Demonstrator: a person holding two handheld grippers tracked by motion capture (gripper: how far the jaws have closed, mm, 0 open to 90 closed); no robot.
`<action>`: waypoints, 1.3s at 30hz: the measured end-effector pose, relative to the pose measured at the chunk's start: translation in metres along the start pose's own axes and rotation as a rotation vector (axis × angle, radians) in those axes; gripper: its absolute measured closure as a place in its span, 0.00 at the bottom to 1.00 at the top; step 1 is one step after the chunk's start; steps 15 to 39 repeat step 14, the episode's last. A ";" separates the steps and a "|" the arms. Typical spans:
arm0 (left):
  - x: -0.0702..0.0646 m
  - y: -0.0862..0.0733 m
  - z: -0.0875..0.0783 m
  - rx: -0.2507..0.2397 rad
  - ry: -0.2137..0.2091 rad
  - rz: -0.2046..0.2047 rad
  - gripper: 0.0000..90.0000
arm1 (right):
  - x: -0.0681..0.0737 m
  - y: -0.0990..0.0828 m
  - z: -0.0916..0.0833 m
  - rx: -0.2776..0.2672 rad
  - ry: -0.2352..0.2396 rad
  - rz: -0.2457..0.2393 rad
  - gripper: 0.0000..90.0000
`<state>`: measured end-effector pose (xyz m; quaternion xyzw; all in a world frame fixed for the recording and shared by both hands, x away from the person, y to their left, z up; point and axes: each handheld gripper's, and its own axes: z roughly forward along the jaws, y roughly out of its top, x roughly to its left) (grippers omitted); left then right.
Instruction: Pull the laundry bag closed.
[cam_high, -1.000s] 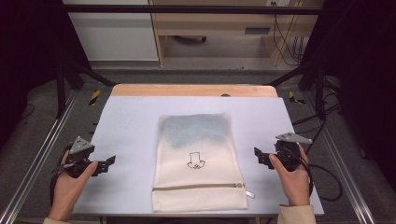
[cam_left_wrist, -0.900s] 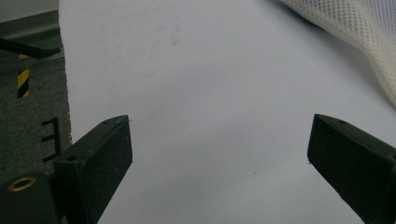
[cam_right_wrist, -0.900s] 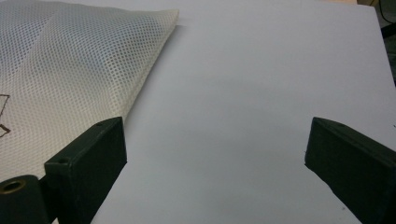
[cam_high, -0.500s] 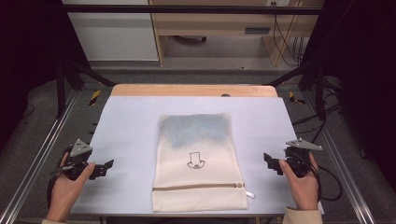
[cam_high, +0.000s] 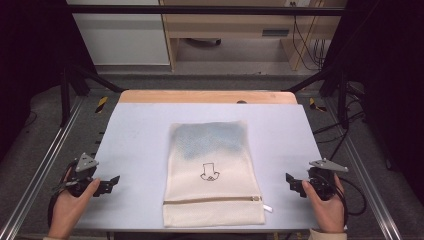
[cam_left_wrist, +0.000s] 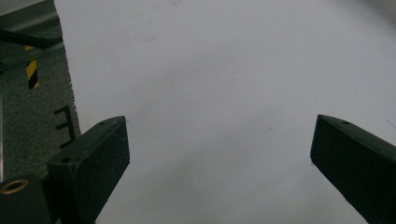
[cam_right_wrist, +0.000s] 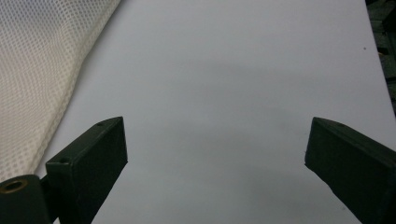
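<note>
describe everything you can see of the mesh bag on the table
The mesh bag is a cream rectangle of fine netting, lying flat mid-table with its long side running away from the person. A zip crosses it near the person's end, shut, its white pull poking out at the bag's right edge. A small black outline drawing sits at its middle, and something bluish-grey shows through the far half. Only the table touches it; both grippers are off to the sides, apart from it.
</note>
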<state>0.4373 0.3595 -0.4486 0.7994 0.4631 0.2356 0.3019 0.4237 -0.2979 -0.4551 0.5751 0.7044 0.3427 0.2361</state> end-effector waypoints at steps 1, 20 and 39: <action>-0.004 -0.002 -0.001 0.003 0.000 0.007 0.05 | 0.004 -0.004 0.000 0.007 0.004 -0.003 0.07; -0.034 -0.002 0.002 0.018 -0.037 0.067 0.06 | 0.013 -0.024 -0.005 0.026 0.019 -0.033 0.07; -0.034 -0.002 0.002 0.018 -0.037 0.067 0.06 | 0.013 -0.024 -0.005 0.026 0.019 -0.033 0.07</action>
